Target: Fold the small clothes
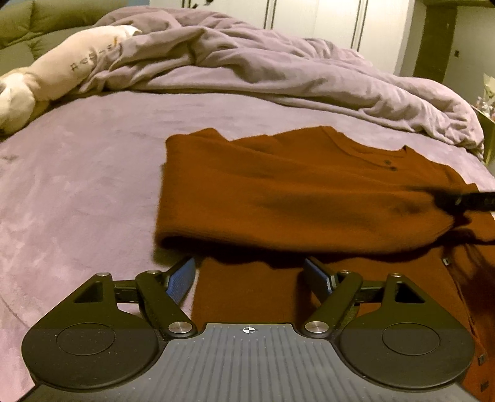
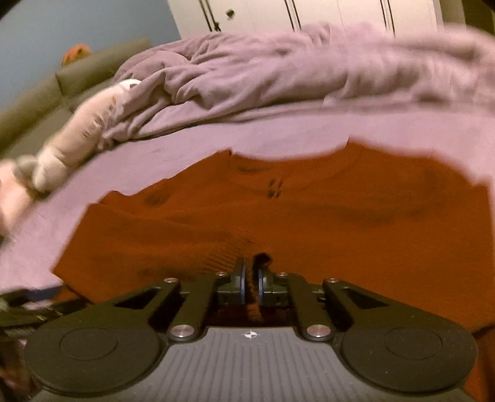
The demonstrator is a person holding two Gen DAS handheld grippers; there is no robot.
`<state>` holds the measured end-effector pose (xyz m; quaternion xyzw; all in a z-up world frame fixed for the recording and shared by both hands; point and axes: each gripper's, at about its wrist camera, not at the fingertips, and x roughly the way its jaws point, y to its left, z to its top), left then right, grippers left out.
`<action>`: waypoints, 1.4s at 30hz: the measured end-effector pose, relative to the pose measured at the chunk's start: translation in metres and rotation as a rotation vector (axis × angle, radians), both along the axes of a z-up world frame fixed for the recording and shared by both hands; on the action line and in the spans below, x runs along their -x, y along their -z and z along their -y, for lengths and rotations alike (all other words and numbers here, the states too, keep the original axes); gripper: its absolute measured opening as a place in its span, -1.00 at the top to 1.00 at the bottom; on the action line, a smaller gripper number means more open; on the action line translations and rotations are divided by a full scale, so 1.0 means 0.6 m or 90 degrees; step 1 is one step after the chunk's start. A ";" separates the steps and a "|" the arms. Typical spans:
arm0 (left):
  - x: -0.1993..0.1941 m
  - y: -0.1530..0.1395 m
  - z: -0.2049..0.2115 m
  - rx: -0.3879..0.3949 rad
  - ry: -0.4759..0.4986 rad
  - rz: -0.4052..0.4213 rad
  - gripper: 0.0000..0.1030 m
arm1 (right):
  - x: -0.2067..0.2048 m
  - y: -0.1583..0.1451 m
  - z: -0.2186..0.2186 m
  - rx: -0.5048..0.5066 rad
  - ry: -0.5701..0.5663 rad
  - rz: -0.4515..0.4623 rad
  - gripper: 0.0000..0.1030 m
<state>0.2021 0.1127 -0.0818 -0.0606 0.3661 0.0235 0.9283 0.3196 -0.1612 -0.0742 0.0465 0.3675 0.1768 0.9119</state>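
Note:
A rust-brown knit sweater (image 1: 294, 198) lies on the purple bed sheet (image 1: 77, 185), with one side folded over the body. My left gripper (image 1: 250, 272) is open and empty, its blue-padded fingers (image 1: 182, 278) either side of the sweater's near edge. My right gripper (image 2: 251, 278) is shut on a fold of the sweater (image 2: 278, 210), with fabric pinched between its fingers. The right gripper also shows in the left wrist view (image 1: 464, 199) at the right edge, lifting the sweater's side.
A crumpled purple duvet (image 1: 278, 68) is heaped along the far side of the bed. A cream plush toy (image 1: 62, 71) lies at the far left by a green sofa (image 1: 18, 27). White wardrobe doors (image 1: 309, 18) stand behind.

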 end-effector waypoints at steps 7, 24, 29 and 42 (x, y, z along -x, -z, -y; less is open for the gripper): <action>-0.012 0.000 0.003 -0.009 -0.010 0.001 -0.61 | -0.014 -0.052 0.076 0.123 0.158 0.080 0.89; -0.050 0.012 0.020 -0.032 -0.021 -0.011 -0.66 | -0.013 0.014 0.159 -0.006 0.181 -0.048 0.15; -0.056 0.013 0.022 -0.040 -0.020 -0.010 -0.68 | -0.015 0.012 0.135 0.022 0.157 -0.034 0.74; -0.059 0.013 0.000 -0.049 -0.043 -0.014 -0.70 | 0.005 -0.001 0.154 0.166 0.214 0.014 0.65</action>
